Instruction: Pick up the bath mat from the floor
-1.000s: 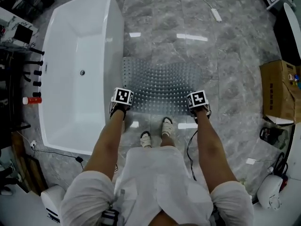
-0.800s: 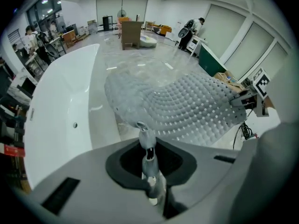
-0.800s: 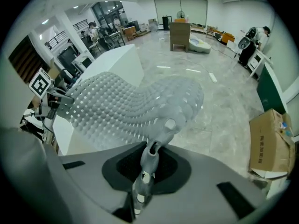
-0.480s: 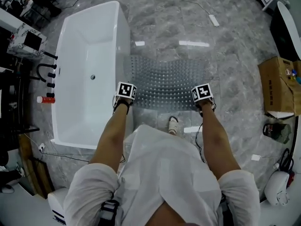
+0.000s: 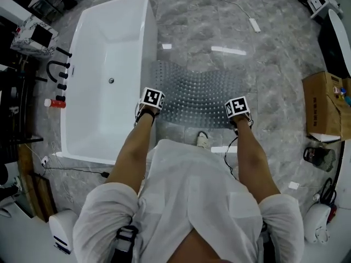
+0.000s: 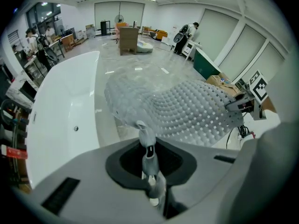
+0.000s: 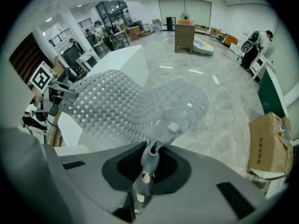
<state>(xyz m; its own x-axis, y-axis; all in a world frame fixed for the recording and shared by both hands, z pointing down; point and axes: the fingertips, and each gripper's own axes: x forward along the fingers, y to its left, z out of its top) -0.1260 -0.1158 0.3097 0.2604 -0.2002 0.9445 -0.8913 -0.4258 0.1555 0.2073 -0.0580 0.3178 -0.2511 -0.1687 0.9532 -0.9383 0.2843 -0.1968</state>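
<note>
Beside the bathtub, seen from the head view, the bath mat lies along the tub's long side. Its near edge is held up off the floor between my left gripper, close to the tub wall, and my right gripper, farther from it.

In my left gripper view, my jaws are clenched on one corner of the mat, which sags in a curve toward the other gripper, with the tub alongside.

In my right gripper view, my jaws pinch the opposite corner. The mat arches back toward the tub, and a cardboard box sits well away from the tub.
</note>
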